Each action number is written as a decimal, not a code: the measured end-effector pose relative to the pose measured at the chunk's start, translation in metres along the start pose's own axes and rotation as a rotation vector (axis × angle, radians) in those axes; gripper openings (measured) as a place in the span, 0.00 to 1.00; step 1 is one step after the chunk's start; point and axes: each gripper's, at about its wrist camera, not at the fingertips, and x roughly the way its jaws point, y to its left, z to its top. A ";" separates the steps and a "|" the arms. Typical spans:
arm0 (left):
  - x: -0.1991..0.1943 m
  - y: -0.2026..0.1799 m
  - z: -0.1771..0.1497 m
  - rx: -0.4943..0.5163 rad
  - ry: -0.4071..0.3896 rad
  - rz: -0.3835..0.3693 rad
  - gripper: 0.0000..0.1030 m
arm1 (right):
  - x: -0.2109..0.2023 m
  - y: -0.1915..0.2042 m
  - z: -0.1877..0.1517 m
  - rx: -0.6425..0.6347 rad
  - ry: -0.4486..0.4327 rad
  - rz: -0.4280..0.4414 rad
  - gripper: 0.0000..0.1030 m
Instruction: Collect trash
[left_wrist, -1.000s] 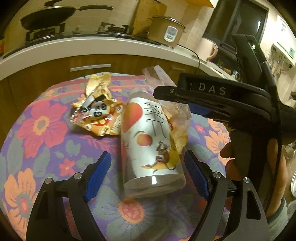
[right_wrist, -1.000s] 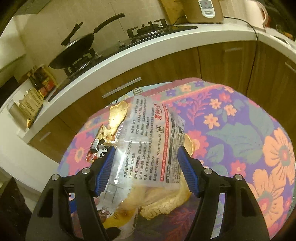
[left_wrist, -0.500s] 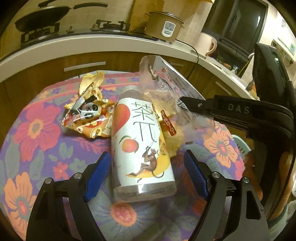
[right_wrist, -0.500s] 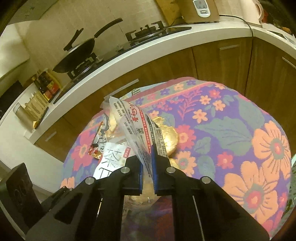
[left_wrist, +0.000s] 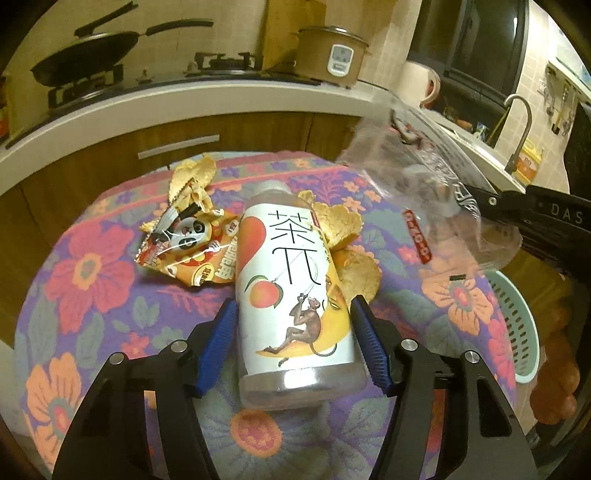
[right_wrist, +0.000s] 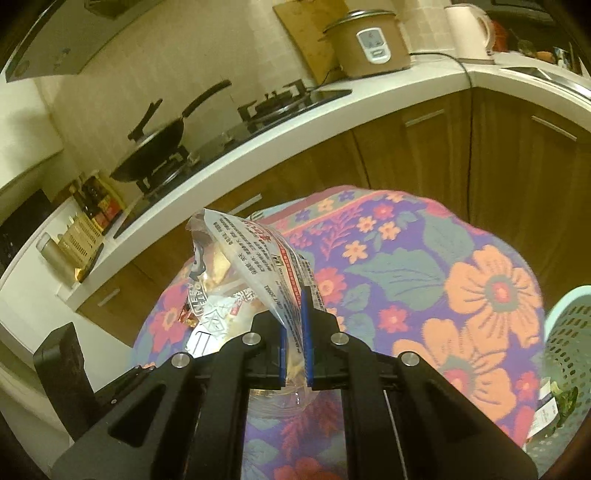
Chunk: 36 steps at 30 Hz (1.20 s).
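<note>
The right tool (right_wrist: 294, 332) is pinching the clear wrapper (right_wrist: 258, 266); the left tool (left_wrist: 291, 343) is bracketing the bottle (left_wrist: 291, 295), jaws touching its sides; the round bottle could be rolling free.

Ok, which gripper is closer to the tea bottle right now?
Left. The left gripper straddles the bottle, one finger on each side of its lower half. The right gripper is off to the bottle's right, raised, shut on the clear wrapper.
</note>
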 end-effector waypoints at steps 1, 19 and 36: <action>-0.004 0.000 0.000 -0.001 -0.015 -0.007 0.58 | -0.005 -0.003 0.000 0.005 -0.009 -0.001 0.05; -0.032 -0.005 -0.030 0.080 0.088 -0.022 0.60 | -0.059 -0.040 -0.019 0.078 -0.075 0.005 0.05; -0.039 -0.049 -0.016 0.171 0.001 0.114 0.57 | -0.107 -0.092 -0.034 0.161 -0.146 -0.044 0.05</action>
